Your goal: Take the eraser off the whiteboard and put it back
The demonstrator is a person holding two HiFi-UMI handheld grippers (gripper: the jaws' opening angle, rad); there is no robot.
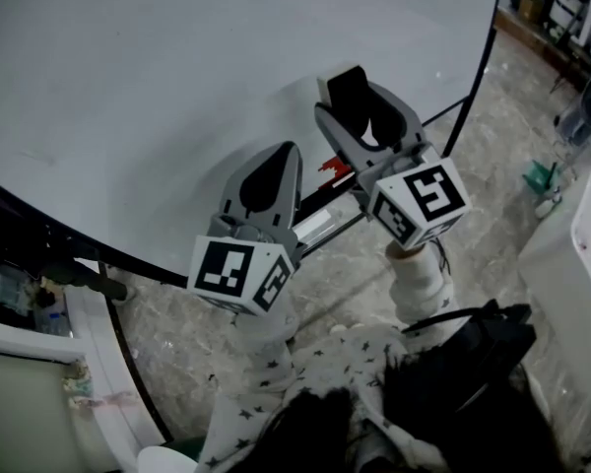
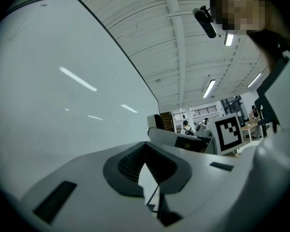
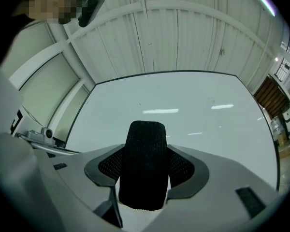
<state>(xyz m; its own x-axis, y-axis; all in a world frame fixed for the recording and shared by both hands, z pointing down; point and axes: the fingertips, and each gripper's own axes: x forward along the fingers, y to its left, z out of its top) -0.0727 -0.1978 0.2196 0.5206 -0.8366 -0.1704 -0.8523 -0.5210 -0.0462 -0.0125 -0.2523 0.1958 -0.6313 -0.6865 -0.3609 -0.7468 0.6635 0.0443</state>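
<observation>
The left tool [image 1: 276, 166] and right tool [image 1: 366, 101] are pale grey moulded shells, each jaw lined with a dark, finely ribbed pad [image 3: 110, 165] and marked with a small black rectangular slot [image 2: 54, 202]. Behind each sits a white cube, the left cube [image 1: 238, 274] and right cube [image 1: 421, 202], its faces printed with bold black square markers. The person wears white sleeves [image 1: 266, 382] sprinkled with small dark stars, gathered into plainer, narrower cuffs [image 1: 419, 284] just below the cubes.
</observation>
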